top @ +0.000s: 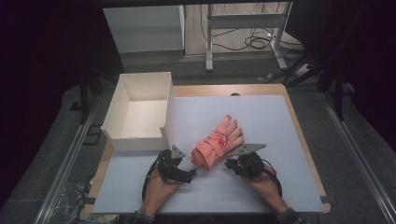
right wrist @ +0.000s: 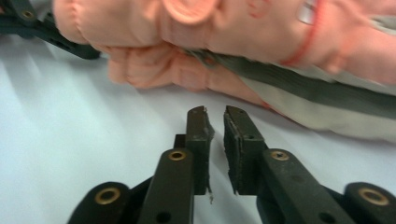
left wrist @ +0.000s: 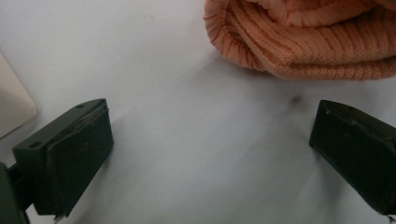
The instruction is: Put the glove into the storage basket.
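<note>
A pink knitted glove (top: 218,143) with a red cord lies on the white mat (top: 266,112), fingers pointing away and cuff toward me. My left gripper (top: 187,169) sits low on the mat just left of the cuff, jaws wide open. In the left gripper view the ribbed cuff (left wrist: 303,42) lies just beyond the open left gripper (left wrist: 210,135), not between the pads. My right gripper (top: 229,163) rests at the glove's right side. In the right gripper view the right gripper (right wrist: 215,114) shows only a narrow gap, nothing in it, just short of the glove (right wrist: 210,42).
An open white box (top: 140,140) stands at the mat's left rear, its near wall close to my left gripper, and its corner (left wrist: 14,107) shows in the left gripper view. The wooden table edge (top: 303,140) borders the mat. Dark floor and cables lie beyond.
</note>
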Demonstrator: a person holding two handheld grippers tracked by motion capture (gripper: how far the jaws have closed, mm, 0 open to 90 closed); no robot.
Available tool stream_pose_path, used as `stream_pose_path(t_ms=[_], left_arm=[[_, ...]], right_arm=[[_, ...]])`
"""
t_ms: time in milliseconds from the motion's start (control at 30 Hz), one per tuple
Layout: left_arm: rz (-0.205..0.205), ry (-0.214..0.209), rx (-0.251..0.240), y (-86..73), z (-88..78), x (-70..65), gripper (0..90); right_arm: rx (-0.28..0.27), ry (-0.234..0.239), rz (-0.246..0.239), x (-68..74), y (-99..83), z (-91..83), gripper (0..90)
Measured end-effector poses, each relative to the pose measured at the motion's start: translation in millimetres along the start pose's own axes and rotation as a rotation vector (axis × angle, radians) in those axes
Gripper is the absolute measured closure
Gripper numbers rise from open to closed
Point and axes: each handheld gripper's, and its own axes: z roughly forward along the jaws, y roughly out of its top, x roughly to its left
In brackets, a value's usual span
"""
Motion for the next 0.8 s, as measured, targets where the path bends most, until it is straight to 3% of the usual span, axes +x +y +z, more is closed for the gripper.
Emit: stream_pose_path(t_ms=[167,367,567,800], left_arm=[[0.015,-0.006,0.000,0.3,-0.5,-0.1,0.0],[0.044,-0.044,0.014,3.0,-2.2,-7.3,0.1],[0.062,-0.102,0.015,9.8,-9.2,-17.2,0.0],[0.089,-0.116,0.032,19.4,-22.1,-17.7,0.0]], right_arm=[[-0.005,-0.054,-0.010,-8.7,-8.1,-9.4,69.5],[-0.015,-0.105,0.001,-19.3,-17.4,-19.1,53.6],[-0.016,-0.143,0.031,-29.8,-26.5,-27.7,39.8],[-0.003,-0.179,0.070,-43.9,-36.6,-35.0,27.9]])
